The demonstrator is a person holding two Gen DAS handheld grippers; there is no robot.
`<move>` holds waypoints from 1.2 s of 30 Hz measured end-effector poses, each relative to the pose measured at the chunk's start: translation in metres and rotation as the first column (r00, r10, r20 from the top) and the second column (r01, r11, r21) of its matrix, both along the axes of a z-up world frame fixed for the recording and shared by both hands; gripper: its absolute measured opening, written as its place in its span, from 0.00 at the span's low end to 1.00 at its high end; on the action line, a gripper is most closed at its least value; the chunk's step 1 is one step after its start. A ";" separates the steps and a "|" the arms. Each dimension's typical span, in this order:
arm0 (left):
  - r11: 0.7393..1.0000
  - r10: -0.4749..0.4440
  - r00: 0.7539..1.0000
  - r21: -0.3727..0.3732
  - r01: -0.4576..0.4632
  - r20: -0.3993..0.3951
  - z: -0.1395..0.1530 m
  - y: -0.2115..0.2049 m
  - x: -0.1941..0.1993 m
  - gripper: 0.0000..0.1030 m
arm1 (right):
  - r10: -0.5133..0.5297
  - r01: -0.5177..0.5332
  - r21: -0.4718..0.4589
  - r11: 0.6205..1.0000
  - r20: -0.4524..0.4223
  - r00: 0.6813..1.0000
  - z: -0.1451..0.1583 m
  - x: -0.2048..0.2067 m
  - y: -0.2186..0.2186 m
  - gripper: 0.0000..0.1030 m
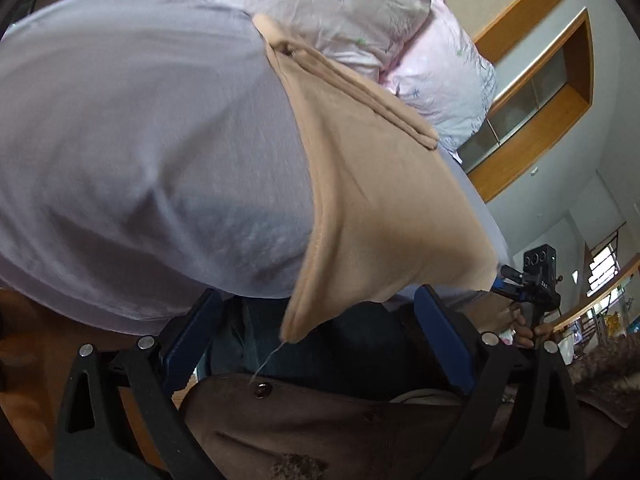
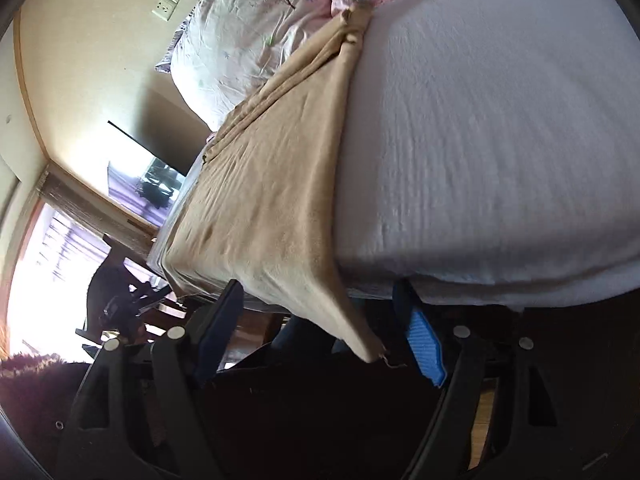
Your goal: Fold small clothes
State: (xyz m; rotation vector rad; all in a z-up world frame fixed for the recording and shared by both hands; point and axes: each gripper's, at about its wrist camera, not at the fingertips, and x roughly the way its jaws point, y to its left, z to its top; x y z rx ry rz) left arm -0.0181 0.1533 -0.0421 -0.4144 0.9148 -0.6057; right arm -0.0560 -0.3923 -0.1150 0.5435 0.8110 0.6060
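Garment [image 1: 372, 200]: plain tan/beige. Bed sheet [image 2: 500, 140]: pale lilac-white, no print. Duvet [image 1: 340, 4]: white-pink with small blue and green star-like marks; tree print visible in right view. Both claws: black frames, blue pads [image 2: 424, 348].

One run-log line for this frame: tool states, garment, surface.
left tool: open | right tool: open | tan garment: on bed, corner overhanging between tool fingers | fold: not yet done

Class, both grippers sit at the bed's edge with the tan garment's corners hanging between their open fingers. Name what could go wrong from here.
1. The tan garment overhangs the bed; unheld, it might slide off.
2. The left gripper and right gripper are open; shutting off-target could catch only a corner tip.
3. A loose thread could snag on a finger.
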 end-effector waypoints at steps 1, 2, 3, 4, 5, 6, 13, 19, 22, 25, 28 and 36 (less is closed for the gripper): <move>1.000 -0.013 1.000 -0.011 0.013 -0.006 -0.002 -0.007 0.006 0.94 | 0.013 -0.013 0.014 1.000 0.003 1.000 -0.004 0.003 0.002 0.73; 1.000 -0.018 1.000 -0.021 0.018 -0.008 -0.003 -0.011 0.009 0.93 | 0.031 -0.032 0.032 0.999 0.008 0.999 -0.008 0.005 0.006 0.62; 0.999 -0.022 1.000 -0.031 0.021 -0.013 -0.005 -0.016 0.013 0.86 | 0.046 -0.047 0.048 0.998 0.013 0.999 -0.010 0.005 0.009 0.37; 0.999 -0.026 0.999 -0.045 0.025 -0.022 -0.007 -0.018 0.017 0.78 | 0.062 -0.063 0.060 0.996 0.017 0.998 -0.012 0.005 0.010 0.28; 0.996 -0.036 0.999 -0.085 0.033 -0.041 -0.009 -0.020 0.021 0.65 | 0.065 -0.066 0.049 0.997 0.017 0.998 -0.014 0.004 0.013 0.12; 0.990 -0.048 0.997 -0.135 0.040 -0.057 -0.012 -0.018 0.021 0.49 | 0.076 -0.077 0.038 0.996 0.020 0.997 -0.014 0.001 0.014 0.05; 0.948 -0.094 0.996 -0.306 0.086 -0.011 0.031 -0.007 0.013 0.11 | 0.137 -0.159 0.085 0.984 0.218 0.966 0.051 -0.012 0.014 0.05; 0.967 0.016 0.987 -0.253 0.026 0.162 0.115 -0.010 0.102 0.11 | 0.075 -0.120 0.098 0.988 0.380 0.922 0.146 0.062 0.020 0.05; 0.973 0.112 0.984 -0.216 -0.081 0.139 0.122 -0.014 0.180 0.11 | -0.020 -0.024 0.118 0.993 0.360 0.933 0.166 0.132 0.031 0.05; 0.974 0.157 0.986 -0.175 -0.145 0.056 0.110 -0.020 0.245 0.09 | -0.132 0.108 0.115 0.987 0.230 0.964 0.159 0.220 0.036 0.05; 0.971 0.207 0.978 -0.127 -0.204 0.011 0.099 -0.022 0.295 0.07 | -0.192 0.182 0.084 0.980 0.130 0.973 0.142 0.285 0.038 0.05; 0.950 0.299 0.954 -0.090 -0.300 -0.028 0.082 -0.012 0.360 0.06 | -0.291 0.277 0.157 0.948 0.075 0.954 0.128 0.332 0.027 0.05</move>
